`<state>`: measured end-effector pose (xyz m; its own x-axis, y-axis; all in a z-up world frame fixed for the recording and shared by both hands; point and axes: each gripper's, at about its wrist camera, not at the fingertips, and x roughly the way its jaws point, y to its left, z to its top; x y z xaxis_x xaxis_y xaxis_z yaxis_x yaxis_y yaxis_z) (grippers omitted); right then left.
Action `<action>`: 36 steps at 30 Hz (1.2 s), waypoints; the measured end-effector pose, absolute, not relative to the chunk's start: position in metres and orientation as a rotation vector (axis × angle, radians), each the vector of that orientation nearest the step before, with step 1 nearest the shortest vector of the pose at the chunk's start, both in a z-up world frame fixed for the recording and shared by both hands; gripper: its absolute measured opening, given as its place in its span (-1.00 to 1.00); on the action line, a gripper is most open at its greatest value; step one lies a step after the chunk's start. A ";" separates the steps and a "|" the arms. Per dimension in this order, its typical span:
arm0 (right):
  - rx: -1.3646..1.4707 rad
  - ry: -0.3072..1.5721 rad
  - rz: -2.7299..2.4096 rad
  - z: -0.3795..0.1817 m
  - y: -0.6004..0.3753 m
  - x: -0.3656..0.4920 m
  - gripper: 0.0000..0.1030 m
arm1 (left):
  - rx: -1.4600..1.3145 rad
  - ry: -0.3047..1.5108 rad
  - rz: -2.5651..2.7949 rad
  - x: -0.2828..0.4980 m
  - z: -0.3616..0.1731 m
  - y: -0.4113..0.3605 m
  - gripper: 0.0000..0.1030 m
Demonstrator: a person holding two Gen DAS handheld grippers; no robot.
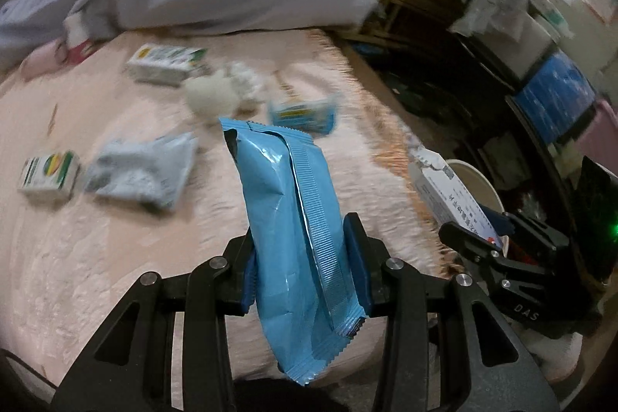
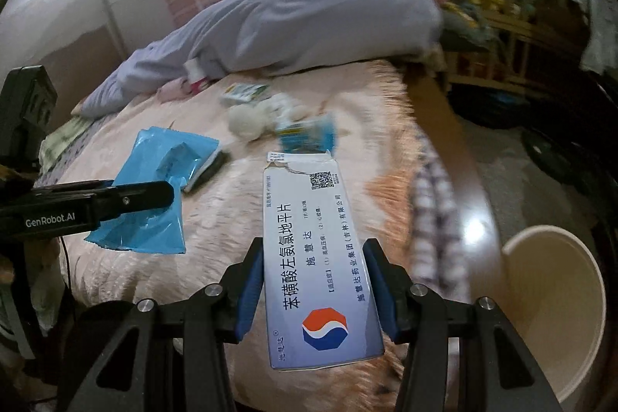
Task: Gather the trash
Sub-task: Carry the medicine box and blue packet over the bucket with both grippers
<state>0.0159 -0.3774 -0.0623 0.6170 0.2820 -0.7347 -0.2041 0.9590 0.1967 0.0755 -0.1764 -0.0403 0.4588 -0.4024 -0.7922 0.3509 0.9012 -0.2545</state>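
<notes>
Being squeezed by the left gripper is a blue wrapper; a white medicine box is being pinched by the right gripper near a bin.

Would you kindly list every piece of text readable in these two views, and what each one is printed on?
"苯磺酸左氨氯地平片" on the medicine box clamped in the right gripper.
"施慧达" on the same box.
"GenRobot.AI" on the left gripper.
"DAS" on the right gripper's body in the left wrist view.
Too small or blurred: the box's fine print, the green-and-white cartons and the small blue pack.
The blue wrapper shows no text.
</notes>
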 end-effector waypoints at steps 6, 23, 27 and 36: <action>0.130 0.842 0.188 -0.055 -0.421 -0.002 -0.05 | 0.011 0.992 -0.541 0.073 -0.035 -0.229 -0.27; 0.291 0.863 -0.087 -0.077 -0.551 -0.036 -0.05 | 0.112 1.036 -0.728 0.066 -0.049 -0.358 -0.27; 0.325 0.868 -0.133 -0.084 -0.572 -0.041 -0.05 | 0.097 1.049 -0.768 0.066 -0.055 -0.382 -0.27; 0.378 0.890 -0.197 -0.103 -0.599 -0.045 -0.05 | 0.091 1.092 -0.821 0.069 -0.071 -0.422 -0.27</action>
